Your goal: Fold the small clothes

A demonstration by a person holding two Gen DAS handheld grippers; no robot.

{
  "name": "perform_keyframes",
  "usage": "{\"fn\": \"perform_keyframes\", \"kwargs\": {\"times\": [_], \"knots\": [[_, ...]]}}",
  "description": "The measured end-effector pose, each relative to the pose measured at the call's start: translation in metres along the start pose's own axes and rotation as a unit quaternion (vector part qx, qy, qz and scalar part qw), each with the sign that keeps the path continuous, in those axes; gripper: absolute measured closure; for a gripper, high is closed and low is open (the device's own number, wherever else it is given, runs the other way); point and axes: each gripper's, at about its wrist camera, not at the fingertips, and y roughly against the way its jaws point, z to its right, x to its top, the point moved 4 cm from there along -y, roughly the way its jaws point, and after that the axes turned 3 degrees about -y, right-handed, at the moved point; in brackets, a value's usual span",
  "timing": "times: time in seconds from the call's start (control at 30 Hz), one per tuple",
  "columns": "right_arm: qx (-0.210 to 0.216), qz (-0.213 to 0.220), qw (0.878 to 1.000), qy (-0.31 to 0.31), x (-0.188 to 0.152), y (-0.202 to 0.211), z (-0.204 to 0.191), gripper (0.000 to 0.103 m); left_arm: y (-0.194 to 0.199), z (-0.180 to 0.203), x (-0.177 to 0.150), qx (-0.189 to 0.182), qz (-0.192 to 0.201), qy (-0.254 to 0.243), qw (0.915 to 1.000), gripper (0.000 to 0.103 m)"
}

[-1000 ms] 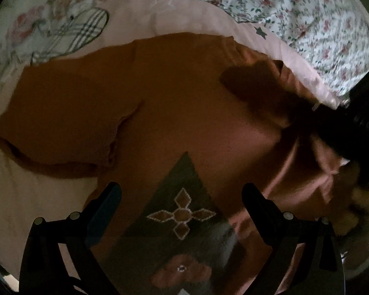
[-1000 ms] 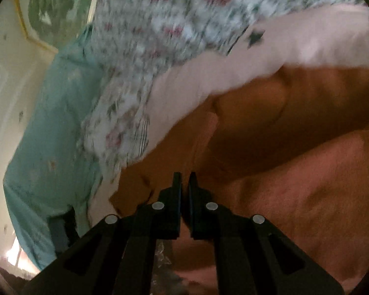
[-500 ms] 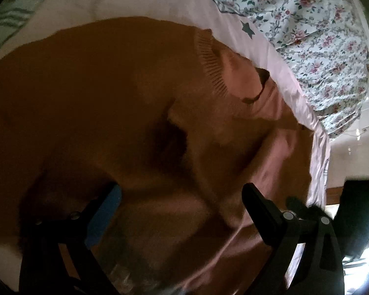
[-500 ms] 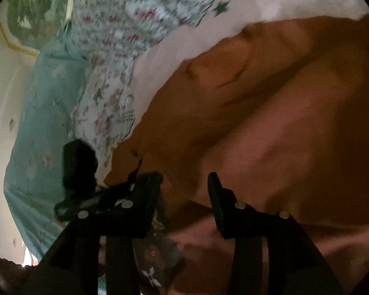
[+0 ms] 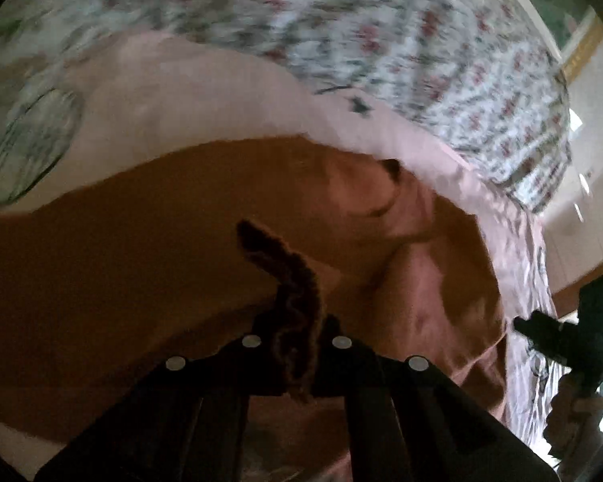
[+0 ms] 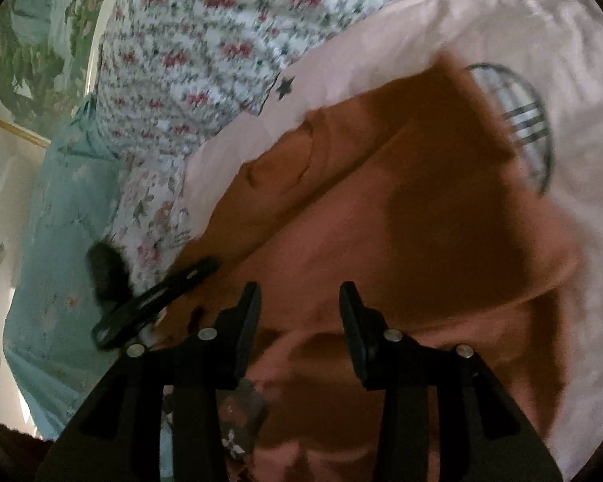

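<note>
An orange knitted sweater (image 5: pixel 173 265) lies spread on a pink sheet (image 5: pixel 189 92), its neck opening (image 5: pixel 390 201) toward the far side. My left gripper (image 5: pixel 297 345) is shut on a raised fold of the sweater that stands up dark between its fingers. In the right wrist view my right gripper (image 6: pixel 299 309) hovers open over the sweater (image 6: pixel 402 221), with nothing pinched between its fingers. A dark patterned patch (image 6: pixel 237 413) of the sweater shows under the right gripper's left finger. Each view shows the other gripper at its edge: the right gripper (image 5: pixel 563 341) and the left gripper (image 6: pixel 152 301).
A floral quilt (image 5: pixel 402 40) lies beyond the sheet. A teal cloth (image 6: pixel 56 241) hangs at the left of the right wrist view, below a framed picture (image 6: pixel 32 48). A plaid patch (image 6: pixel 522 120) marks the sheet. A person's hand (image 5: pixel 575 421) holds the right gripper.
My left gripper has gone from wide open to shut on a fold of the sweater. My right gripper has opened, let go of the sweater's edge, and swung across the garment.
</note>
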Motion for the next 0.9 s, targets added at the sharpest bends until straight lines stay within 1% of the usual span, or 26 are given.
{"fn": "perform_keyframes", "kwargs": {"times": [0.07, 0.13, 0.17, 0.2, 0.27, 0.3, 0.33, 0.37, 0.43, 0.47, 0.5, 0.53, 0.57, 0.63, 0.7, 0.73, 0.77, 0.8, 0.83, 0.9], "knots": [[-0.011, 0.013, 1.000, -0.012, 0.002, 0.008, 0.012, 0.061, -0.009, -0.024, -0.012, -0.008, -0.030, 0.031, 0.9990, 0.096], [-0.023, 0.019, 0.999, -0.023, 0.006, 0.011, 0.020, 0.061, -0.015, -0.038, -0.018, -0.029, -0.053, 0.058, 0.9965, 0.078], [-0.029, 0.022, 0.999, -0.026, 0.007, 0.013, 0.024, 0.061, -0.017, -0.040, -0.020, -0.035, -0.059, 0.062, 0.9957, 0.075], [-0.033, 0.026, 0.999, -0.025, 0.010, 0.015, 0.026, 0.061, -0.021, -0.039, -0.019, -0.040, -0.062, 0.061, 0.9954, 0.069], [-0.054, 0.037, 0.998, -0.016, 0.017, 0.019, 0.029, 0.061, -0.025, -0.035, -0.020, -0.038, -0.062, 0.044, 0.9963, 0.072], [-0.064, 0.041, 0.997, -0.012, 0.021, 0.021, 0.032, 0.061, -0.026, -0.034, -0.021, -0.030, -0.062, 0.032, 0.9971, 0.100], [-0.077, 0.046, 0.996, -0.010, 0.027, 0.023, 0.035, 0.061, -0.022, -0.030, -0.020, -0.013, -0.052, 0.012, 0.9985, 0.099], [-0.086, 0.047, 0.995, -0.009, 0.032, 0.025, 0.039, 0.061, -0.015, -0.027, -0.018, -0.004, -0.032, 0.002, 0.9995, 0.099], [-0.101, 0.050, 0.994, -0.003, 0.042, 0.028, 0.043, 0.060, 0.002, -0.025, -0.015, -0.003, 0.012, 0.000, 0.9999, 0.099], [-0.120, 0.049, 0.992, 0.008, 0.048, 0.026, 0.046, 0.058, 0.004, -0.026, -0.014, 0.002, 0.017, 0.002, 0.9998, 0.099], [-0.141, 0.049, 0.989, 0.016, 0.053, 0.022, 0.049, 0.051, 0.003, -0.030, -0.015, 0.008, 0.014, 0.004, 0.9999, 0.099], [-0.154, 0.048, 0.987, 0.022, 0.056, 0.018, 0.052, 0.047, -0.001, -0.035, -0.017, 0.018, 0.006, 0.007, 0.9998, 0.099], [-0.163, 0.043, 0.985, 0.027, 0.062, 0.010, 0.057, 0.046, -0.003, -0.037, -0.018, 0.021, 0.002, 0.013, 0.9997, 0.099], [-0.170, 0.025, 0.985, 0.024, 0.069, -0.006, 0.067, 0.046, -0.003, -0.042, -0.019, 0.014, 0.005, 0.033, 0.9994, 0.099], [-0.181, 0.002, 0.983, 0.026, 0.073, -0.025, 0.075, 0.046, 0.001, -0.043, -0.020, 0.015, 0.012, 0.034, 0.9992, 0.099], [-0.190, -0.010, 0.981, 0.028, 0.073, -0.035, 0.079, 0.046, 0.001, -0.041, -0.019, 0.023, 0.017, 0.028, 0.9992, 0.099], [-0.198, -0.027, 0.979, 0.029, 0.072, -0.046, 0.083, 0.048, 0.003, -0.039, -0.018, 0.030, 0.021, 0.023, 0.9991, 0.099], [-0.201, -0.035, 0.978, 0.037, 0.071, -0.051, 0.082, 0.057, 0.007, -0.035, -0.016, 0.035, 0.030, 0.015, 0.9988, 0.099], [-0.203, -0.036, 0.978, 0.043, 0.071, -0.051, 0.079, 0.093, 0.013, -0.030, -0.014, 0.035, 0.040, 0.007, 0.9986, 0.099], [-0.183, -0.007, 0.982, 0.038, 0.078, -0.032, 0.069, 0.092, 0.021, -0.019, -0.009, 0.036, 0.062, -0.015, 0.9973, 0.099]]}}
